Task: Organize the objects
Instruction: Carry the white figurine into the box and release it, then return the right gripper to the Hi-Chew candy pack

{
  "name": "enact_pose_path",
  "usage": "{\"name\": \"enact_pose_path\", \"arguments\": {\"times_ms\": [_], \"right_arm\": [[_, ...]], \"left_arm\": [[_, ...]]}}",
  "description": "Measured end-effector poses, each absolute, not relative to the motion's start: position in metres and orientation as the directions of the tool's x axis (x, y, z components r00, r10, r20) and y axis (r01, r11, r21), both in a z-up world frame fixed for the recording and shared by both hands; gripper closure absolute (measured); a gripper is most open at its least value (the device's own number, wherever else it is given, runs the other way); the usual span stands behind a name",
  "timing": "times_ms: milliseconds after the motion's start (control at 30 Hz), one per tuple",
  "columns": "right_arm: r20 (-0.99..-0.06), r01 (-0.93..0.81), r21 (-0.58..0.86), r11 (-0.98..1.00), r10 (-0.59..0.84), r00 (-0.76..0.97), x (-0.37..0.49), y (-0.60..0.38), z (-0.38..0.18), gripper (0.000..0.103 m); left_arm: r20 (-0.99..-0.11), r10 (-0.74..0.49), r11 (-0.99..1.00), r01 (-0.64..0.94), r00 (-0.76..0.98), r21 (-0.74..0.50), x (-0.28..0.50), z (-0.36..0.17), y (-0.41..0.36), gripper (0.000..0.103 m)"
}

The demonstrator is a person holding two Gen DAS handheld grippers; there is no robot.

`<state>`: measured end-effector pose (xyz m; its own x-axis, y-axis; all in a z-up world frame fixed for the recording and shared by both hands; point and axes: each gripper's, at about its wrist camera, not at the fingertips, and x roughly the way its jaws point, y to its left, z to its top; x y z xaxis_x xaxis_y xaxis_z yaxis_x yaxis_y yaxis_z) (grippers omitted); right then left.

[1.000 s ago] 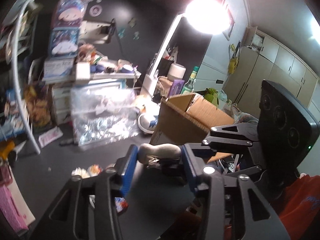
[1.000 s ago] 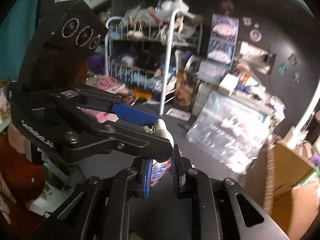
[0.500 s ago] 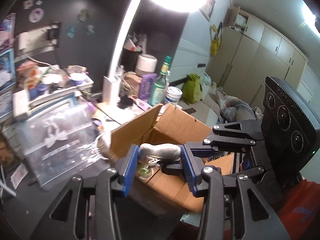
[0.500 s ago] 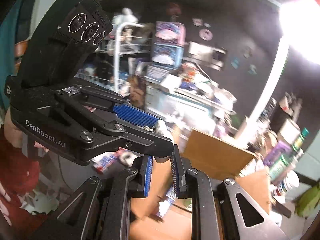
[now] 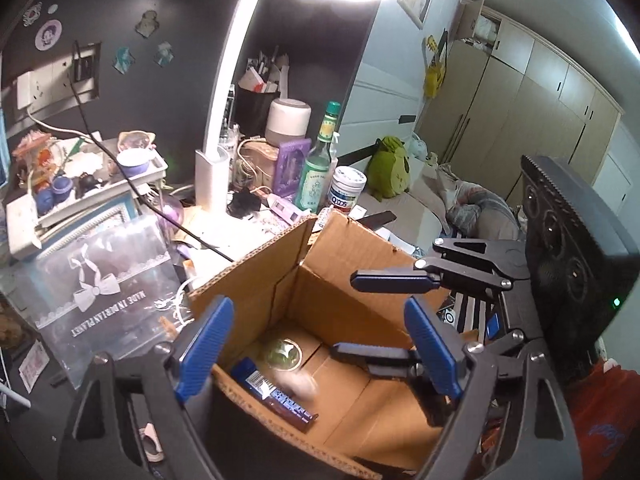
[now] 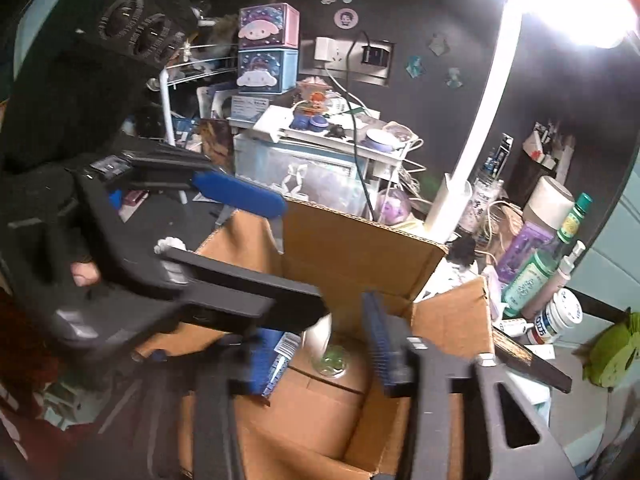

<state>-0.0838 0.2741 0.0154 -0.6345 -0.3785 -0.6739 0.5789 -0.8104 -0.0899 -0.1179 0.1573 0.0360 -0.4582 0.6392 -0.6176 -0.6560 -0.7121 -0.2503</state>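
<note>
Over the cardboard box (image 5: 340, 248) now, both grippers above its opening! Left gripper (image 5: 316, 344) spread wide, nothing between its pads; right gripper (image 6: 316, 356) also parted and empty. Down on the box floor: a blue snack bar (image 5: 276, 396), a round clear disc (image 5: 282, 354) and a pale, blurred object (image 5: 298, 386). So 3 items look stowed, yet the worktop (image 5: 224, 240) is crowded, plenty left. Only the right view catches the 2 stacked cartoon boxes (image 6: 268, 46); only the left shows the bed (image 5: 420, 208).
</note>
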Motion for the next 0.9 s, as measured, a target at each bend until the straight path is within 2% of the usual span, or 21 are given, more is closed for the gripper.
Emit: {"name": "enact_pose_path", "arguments": {"times_ms": [267, 567, 733, 900], "right_arm": [[-0.664, 0.576, -0.093, -0.812, -0.381, -0.644, -0.078, 0.265, 0.024, 0.058], [-0.624, 0.716, -0.025, -0.698, -0.549, -0.556, -0.044, 0.196, 0.03, 0.058], [-0.641, 0.795, 0.038, -0.605, -0.625, -0.445, -0.026, 0.139, 0.004, 0.058], [-0.697, 0.789, 0.071, -0.611, -0.596, -0.399, -0.024, 0.1, -0.048, 0.058]], "left_arm": [[-0.573, 0.608, -0.764, -0.601, -0.55, -0.235, -0.1, 0.05, 0.107, 0.017], [-0.544, 0.436, -0.894, -0.415, -0.717, -0.169, -0.061, 0.044, 0.005, 0.017], [-0.557, 0.363, -0.93, -0.328, -0.747, -0.166, -0.043, 0.018, -0.039, 0.017], [-0.588, 0.314, -0.949, -0.261, -0.745, -0.176, -0.029, -0.018, -0.073, 0.017]]}}
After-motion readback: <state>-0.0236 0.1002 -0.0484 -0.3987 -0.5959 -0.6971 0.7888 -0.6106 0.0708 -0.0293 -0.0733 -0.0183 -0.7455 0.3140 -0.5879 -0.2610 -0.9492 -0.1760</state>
